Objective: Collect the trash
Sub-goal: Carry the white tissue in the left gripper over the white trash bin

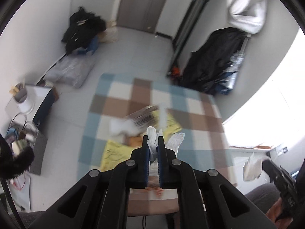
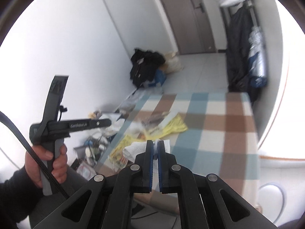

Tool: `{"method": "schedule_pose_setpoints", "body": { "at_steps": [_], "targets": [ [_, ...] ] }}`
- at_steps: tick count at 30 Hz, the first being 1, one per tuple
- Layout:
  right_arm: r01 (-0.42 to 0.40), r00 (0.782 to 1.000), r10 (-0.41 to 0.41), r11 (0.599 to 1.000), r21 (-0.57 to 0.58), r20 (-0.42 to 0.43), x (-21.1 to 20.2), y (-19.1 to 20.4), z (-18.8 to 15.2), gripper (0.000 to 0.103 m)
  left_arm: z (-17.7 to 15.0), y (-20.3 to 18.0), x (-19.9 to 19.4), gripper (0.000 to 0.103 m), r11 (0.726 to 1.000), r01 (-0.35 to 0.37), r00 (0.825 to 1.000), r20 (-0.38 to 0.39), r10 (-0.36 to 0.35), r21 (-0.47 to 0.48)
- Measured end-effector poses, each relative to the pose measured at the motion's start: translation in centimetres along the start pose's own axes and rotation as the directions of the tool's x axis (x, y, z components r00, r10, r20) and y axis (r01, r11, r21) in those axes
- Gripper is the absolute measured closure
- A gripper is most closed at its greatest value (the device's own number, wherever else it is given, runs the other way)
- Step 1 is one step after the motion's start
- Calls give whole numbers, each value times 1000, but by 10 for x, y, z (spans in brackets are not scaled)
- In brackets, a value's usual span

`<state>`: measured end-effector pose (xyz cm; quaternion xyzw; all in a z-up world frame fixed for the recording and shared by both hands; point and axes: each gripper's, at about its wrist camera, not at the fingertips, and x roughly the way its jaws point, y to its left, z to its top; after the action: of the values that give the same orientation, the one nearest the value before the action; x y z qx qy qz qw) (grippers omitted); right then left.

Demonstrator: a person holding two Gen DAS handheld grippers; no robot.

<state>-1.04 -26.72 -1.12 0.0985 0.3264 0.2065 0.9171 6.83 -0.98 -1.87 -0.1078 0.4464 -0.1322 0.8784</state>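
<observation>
Left wrist view: left gripper [image 1: 153, 139] jaws pinched tight on a crumpled white tissue wad [image 1: 152, 133], w/ a loose tail of it sticking out past the right finger. It hangs above the blue-brown-white checked tablecloth [image 1: 200, 118], clear of the pile below. Right gripper [image 2: 155, 143] also clamped down, a thin sliver of white paper scrap [image 2: 156, 145] caught between its blue pads; in the left view it shows at the far right w/ a white wad dangling from it.

Rest of the trash is on the cloth: yellow printed wrapper [image 2: 176, 125], a flat white paper sheet [image 2: 137, 147] just below the right jaws, more blurred bits near the middle.

Risks, as I judge them:
- Left grip is on the wad's waist only; the loose tail could tear or slide out w/ a fast swing.
- Right grip looks marginal, only a thin edge is held, so a jerk may drop it back on the table or the pale floor.
- Both views are motion-blurred, so speed is prob. the main cause of a drop.
- No bin visible in either view, so can't tell how far the carry is.
</observation>
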Motion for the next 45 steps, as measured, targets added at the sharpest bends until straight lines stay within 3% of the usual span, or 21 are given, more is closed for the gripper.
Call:
{"method": "schedule_pose_setpoints", "body": {
  "at_steps": [5,8,11,14,19,25,27,30,34,38,40,45],
  "targets": [
    [92,983,-98,995,49,153,-84,-34,30,99,16,-86,-14,99,982,128,990,37,-134,138],
    [208,951,-222,974,85,216,-134,-64,37,99,19,-149,-7,99,953,181,981,21,-192,245],
    [300,916,-325,944,139,234,-169,-97,31,99,14,-202,5,99,918,196,978,-8,-206,344],
    [382,881,-422,901,205,212,-190,-133,15,99,1,-253,24,99,862,268,962,-64,-267,429],
    [471,843,-526,824,314,117,-198,-194,-26,99,-24,-313,67,99,784,331,943,-178,-280,524],
    [523,830,-556,753,399,-41,-169,-253,-83,99,-43,-344,115,99,728,386,919,-305,-250,567],
    [548,825,-554,734,400,-112,-148,-270,-102,99,-49,-352,134,99,722,408,903,-364,-229,560],
    [530,842,-511,730,432,-170,-122,-288,-127,99,-63,-359,161,99,729,425,876,-446,-183,537],
    [497,867,-440,721,484,-235,-84,-312,-151,99,-83,-359,207,99,750,429,827,-553,-102,503],
    [475,880,-381,700,532,-284,-62,-330,-172,98,-96,-367,234,99,762,424,787,-616,-42,490],
    [467,884,-342,684,561,-319,-44,-339,-185,98,-103,-369,242,99,766,405,776,-630,1,499],
    [477,876,-290,642,600,-385,-25,-364,-217,96,-115,-375,269,99,770,387,732,-677,78,507]
  ]
}}
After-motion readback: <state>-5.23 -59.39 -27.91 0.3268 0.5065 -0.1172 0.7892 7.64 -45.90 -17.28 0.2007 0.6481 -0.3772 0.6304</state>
